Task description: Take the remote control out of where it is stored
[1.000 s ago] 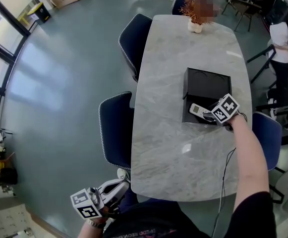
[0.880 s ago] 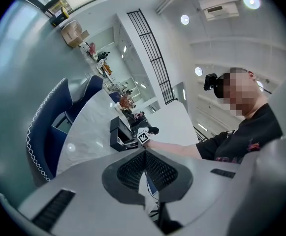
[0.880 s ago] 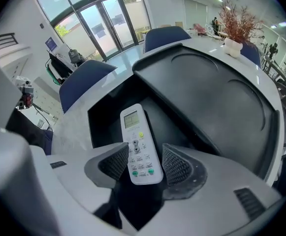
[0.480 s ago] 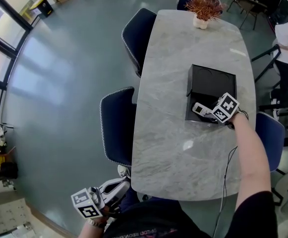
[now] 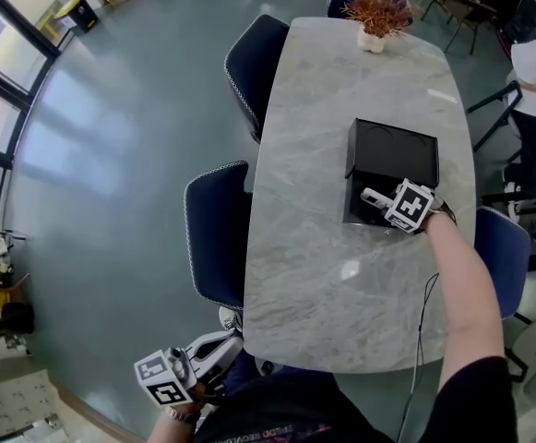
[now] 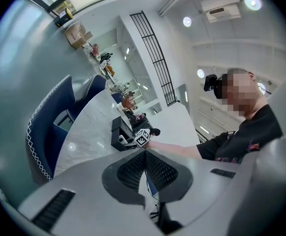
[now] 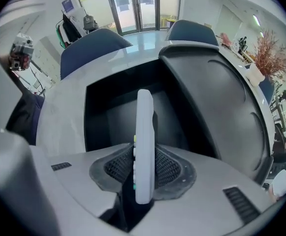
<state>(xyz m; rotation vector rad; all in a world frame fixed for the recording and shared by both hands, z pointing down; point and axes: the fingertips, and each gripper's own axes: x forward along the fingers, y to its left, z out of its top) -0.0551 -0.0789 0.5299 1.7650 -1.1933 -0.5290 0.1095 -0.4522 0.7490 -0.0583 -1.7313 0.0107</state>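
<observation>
A white remote control (image 7: 144, 141) stands on edge between the jaws of my right gripper (image 7: 143, 168), which are closing with their pads against its two sides. In the head view, that gripper (image 5: 385, 206) holds the remote control (image 5: 375, 197) at the near edge of an open black box (image 5: 392, 155) on the marble table (image 5: 323, 275). The box's dark inside (image 7: 113, 112) lies just beyond the remote. My left gripper (image 5: 233, 338) hangs below the table's near corner, and its jaws (image 6: 145, 168) are shut on nothing.
A potted red plant (image 5: 375, 12) stands at the table's far end. Dark blue chairs (image 5: 217, 238) (image 5: 258, 63) line the left side, and another chair (image 5: 498, 247) sits by my right arm. A person (image 5: 526, 81) stands at the right edge.
The right gripper's marker cube has shifted a little left toward the box, and the remote has edged with it. The left gripper has stayed where it was.
</observation>
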